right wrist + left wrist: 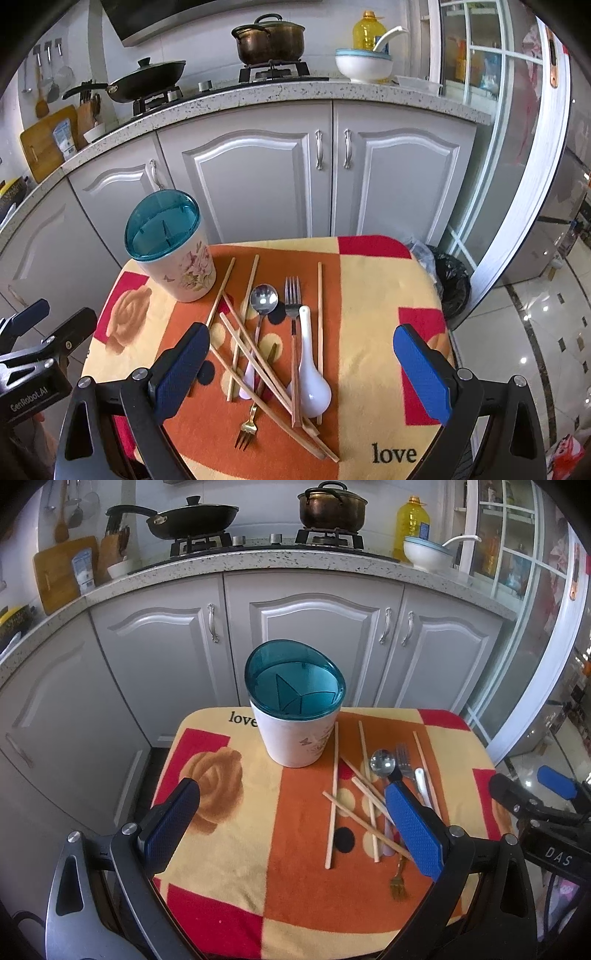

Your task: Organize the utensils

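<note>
A white floral holder with a teal divided top (pixel 295 709) (pixel 171 245) stands at the far side of a small cloth-covered table (pixel 229 878) (pixel 373 291). To its right lie several wooden chopsticks (pixel 334 794) (pixel 251 350), a steel spoon (pixel 383 763) (pixel 263 297), a steel fork (pixel 404 761) (pixel 293 295), a white ceramic spoon (pixel 310 384) and a small gold fork (pixel 398 882) (pixel 246 430). My left gripper (pixel 291 797) is open above the cloth, in front of the holder. My right gripper (pixel 301 339) is open over the pile, holding nothing.
Grey kitchen cabinets (pixel 314 627) and a speckled counter (pixel 295 94) with a stove, pan and pot stand behind the table. A black bin bag (pixel 448 280) sits at the table's right. The right gripper's body (pixel 543 805) shows at the left view's edge.
</note>
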Demonstrator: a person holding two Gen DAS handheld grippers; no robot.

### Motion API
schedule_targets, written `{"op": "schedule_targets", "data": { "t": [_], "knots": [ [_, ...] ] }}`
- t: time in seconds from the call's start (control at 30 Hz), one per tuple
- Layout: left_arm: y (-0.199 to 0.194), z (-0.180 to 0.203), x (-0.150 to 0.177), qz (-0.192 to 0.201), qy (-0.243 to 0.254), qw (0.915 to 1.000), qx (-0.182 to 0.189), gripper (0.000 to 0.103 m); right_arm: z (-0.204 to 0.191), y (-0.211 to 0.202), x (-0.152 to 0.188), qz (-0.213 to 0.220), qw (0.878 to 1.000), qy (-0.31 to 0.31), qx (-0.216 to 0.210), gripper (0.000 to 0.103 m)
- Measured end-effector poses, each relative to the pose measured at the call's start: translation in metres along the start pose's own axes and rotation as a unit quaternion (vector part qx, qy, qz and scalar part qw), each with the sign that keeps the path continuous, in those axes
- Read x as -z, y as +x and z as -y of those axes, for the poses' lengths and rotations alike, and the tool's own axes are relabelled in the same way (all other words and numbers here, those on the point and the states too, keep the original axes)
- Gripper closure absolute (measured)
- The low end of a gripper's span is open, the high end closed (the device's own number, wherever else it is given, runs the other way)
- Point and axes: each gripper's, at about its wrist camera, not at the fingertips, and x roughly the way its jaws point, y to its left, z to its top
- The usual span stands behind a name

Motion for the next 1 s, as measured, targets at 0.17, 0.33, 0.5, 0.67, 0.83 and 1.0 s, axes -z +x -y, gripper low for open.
{"op": "schedule_targets", "data": {
  "t": [0.17,0.33,0.5,0.67,0.83,1.0],
  "knots": [
    [0.004,0.005,0.001,-0.004,0.009,1.0000,-0.001,0.002,0.005,0.006,-0.001,-0.006,1.000,-0.002,-0.002,0.003],
    [0.015,0.009,-0.004,-0.011,0.009,0.9999,0.008,0.002,0.003,0.014,-0.005,-0.014,1.000,-0.003,0.000,0.003],
    [0.021,0.017,-0.009,-0.006,0.011,0.9998,0.012,0.002,-0.001,0.012,-0.007,-0.008,1.000,-0.022,0.008,0.003],
    [0.027,0.023,-0.008,-0.009,0.021,0.9996,0.013,0.002,-0.002,0.017,-0.011,-0.005,0.999,-0.033,0.012,0.003],
    [0.034,0.023,-0.007,-0.017,0.020,0.9996,0.014,0.002,0.001,0.027,-0.012,-0.012,1.000,-0.026,0.013,0.003],
    [0.039,0.022,-0.007,-0.020,0.013,0.9996,0.014,0.002,0.003,0.034,-0.012,-0.017,0.999,-0.028,0.018,0.003]
  ]
}}
